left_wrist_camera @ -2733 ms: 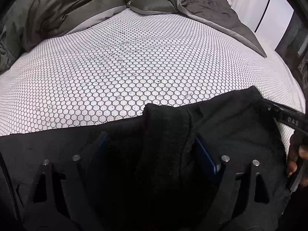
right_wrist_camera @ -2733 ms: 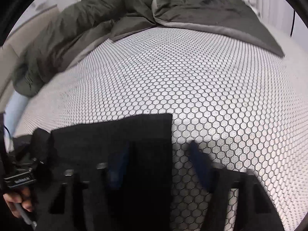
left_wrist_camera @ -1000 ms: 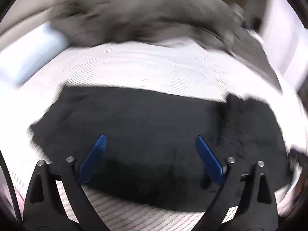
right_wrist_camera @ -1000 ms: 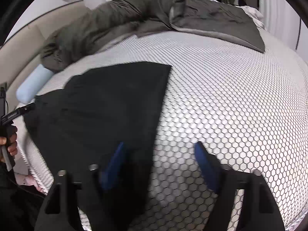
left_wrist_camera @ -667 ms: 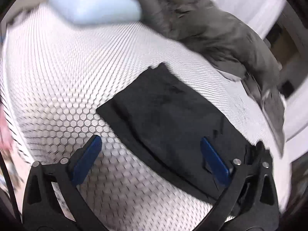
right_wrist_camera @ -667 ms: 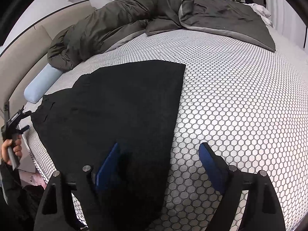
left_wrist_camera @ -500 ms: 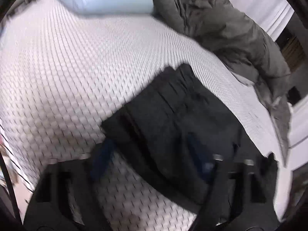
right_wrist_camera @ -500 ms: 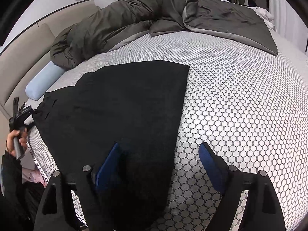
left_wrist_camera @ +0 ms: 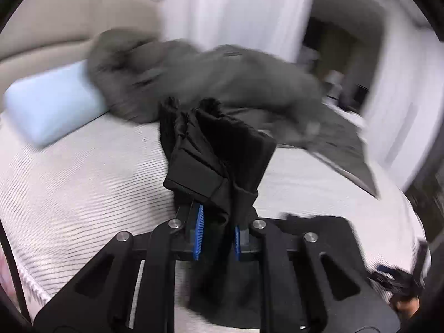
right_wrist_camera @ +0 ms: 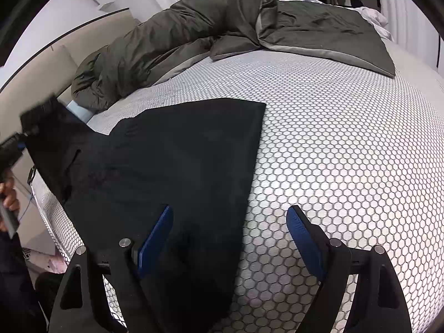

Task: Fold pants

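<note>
My left hand-held gripper (left_wrist_camera: 216,229) is clamped on a bunched end of the black fabric pants (right_wrist_camera: 177,166), lifted ahead of its blue fingers (left_wrist_camera: 198,231); the rest lies flat on the white honeycomb-patterned bed (right_wrist_camera: 347,152), beneath and ahead of my right hand-held gripper (right_wrist_camera: 230,236), whose jaws stand apart and empty. The bunch looks thick and uneven, so layers could slip out, or carrying it over could drag the flat part into wrinkles, since nothing pins it.

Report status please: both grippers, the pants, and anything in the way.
Left gripper shut on pants, one end lifted off the bed. Right gripper open, empty, over the other end. Grey duvet and blue pillow lie beyond, apart.
</note>
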{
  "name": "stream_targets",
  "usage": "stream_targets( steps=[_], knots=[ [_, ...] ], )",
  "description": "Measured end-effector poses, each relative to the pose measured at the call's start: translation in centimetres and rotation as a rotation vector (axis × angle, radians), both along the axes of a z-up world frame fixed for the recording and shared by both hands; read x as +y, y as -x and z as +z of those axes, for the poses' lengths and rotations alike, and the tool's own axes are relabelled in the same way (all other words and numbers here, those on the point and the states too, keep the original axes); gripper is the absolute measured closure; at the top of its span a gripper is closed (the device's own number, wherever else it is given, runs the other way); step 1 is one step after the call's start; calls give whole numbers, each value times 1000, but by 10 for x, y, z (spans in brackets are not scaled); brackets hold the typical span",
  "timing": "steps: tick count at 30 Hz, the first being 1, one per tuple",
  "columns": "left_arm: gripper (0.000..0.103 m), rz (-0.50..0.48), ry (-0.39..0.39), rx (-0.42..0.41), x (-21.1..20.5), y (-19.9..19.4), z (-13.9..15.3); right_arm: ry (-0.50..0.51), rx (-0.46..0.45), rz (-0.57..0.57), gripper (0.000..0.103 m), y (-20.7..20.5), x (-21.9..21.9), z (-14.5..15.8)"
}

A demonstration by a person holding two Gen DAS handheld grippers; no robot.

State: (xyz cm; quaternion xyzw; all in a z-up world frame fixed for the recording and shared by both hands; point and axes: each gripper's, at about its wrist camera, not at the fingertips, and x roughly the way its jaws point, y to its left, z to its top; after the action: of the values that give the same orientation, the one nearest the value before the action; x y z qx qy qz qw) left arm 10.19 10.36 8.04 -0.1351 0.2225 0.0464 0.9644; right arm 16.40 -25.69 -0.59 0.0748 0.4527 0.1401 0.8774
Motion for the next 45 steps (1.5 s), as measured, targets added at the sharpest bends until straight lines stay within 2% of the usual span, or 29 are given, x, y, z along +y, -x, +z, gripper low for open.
stream_targets(
  steps=[3, 5, 7, 9, 11, 12, 13, 14, 16, 18, 20, 23, 26, 28, 30, 32, 33, 34, 35, 37, 39, 41, 43, 44, 45],
  knots=[
    [89, -166, -42, -25, -71, -12, 17, -6, 1, -18, 18, 1, -4, -1],
    [90, -316, -44, -2, -123, -22, 15, -7, 3, -31, 18, 0, -8, -1],
    [90, -457, -48, 41, -173, -33, 2, -9, 4, -44, 18, 0, -13, 0],
    [87, -575, -84, 121, -223, -42, -25, -10, 2, -61, 18, -1, -19, 1],
    [66, -667, -134, 213, -254, -46, -55, -17, 2, -83, 18, -1, -29, 2],
    [61, -692, -150, 230, -262, -43, -65, -21, 9, -98, 18, -2, -34, 1],
    [50, -697, -163, 219, -264, -37, -73, -26, 15, -114, 18, -2, -38, 1],
    [33, -687, -183, 206, -265, -31, -77, -29, 17, -123, 18, -1, -41, 1],
    [19, -656, -218, 183, -255, -26, -73, -34, 5, -124, 18, 1, -44, 5],
    [17, -650, -218, 139, -237, -13, -69, -50, -13, -109, 18, 4, -41, 9],
    [1, -610, -220, 102, -213, -14, -66, -73, -25, -77, 18, 6, -34, 13],
    [1, -463, -230, 94, -167, -46, -72, -143, -29, -9, 18, 5, -17, 16],
    [1, -334, -213, 179, -128, -73, -101, -221, 11, 71, 18, 0, 2, 12],
    [3, -309, -185, 261, -113, -89, -118, -252, 37, 111, 18, -6, 16, 7],
    [3, -293, -202, 288, -101, -97, -130, -260, 74, 130, 20, -16, 28, -1],
    [3, -287, -239, 309, -96, -100, -138, -207, 127, 134, 31, -24, 42, -15],
    [3, -294, -236, 318, -95, -101, -141, -172, 141, 134, 42, -27, 48, -21],
    [3, -300, -234, 319, -94, -102, -140, -155, 138, 139, 60, -28, 52, -22],
    [3, -303, -237, 315, -98, -108, -139, -161, 133, 160, 65, -28, 56, -20],
    [3, -309, -243, 304, -97, -107, -137, -142, 66, 175, 84, -20, 60, -3],
    [3, -311, -233, 295, -101, -103, -131, -147, -2, 195, 86, -6, 57, 17],
    [3, -321, -222, 284, -101, -92, -124, -160, -33, 202, 86, 10, 49, 30],
    [3, -332, -227, 282, -103, -88, -121, -124, -15, 211, 86, 20, 44, 26],
    [3, -338, -238, 287, -105, -87, -121, -99, 18, 211, 86, 20, 43, 17],
    [3, -342, -249, 299, -107, -87, -124, -61, 67, 221, 82, 19, 46, 4]
  ],
)
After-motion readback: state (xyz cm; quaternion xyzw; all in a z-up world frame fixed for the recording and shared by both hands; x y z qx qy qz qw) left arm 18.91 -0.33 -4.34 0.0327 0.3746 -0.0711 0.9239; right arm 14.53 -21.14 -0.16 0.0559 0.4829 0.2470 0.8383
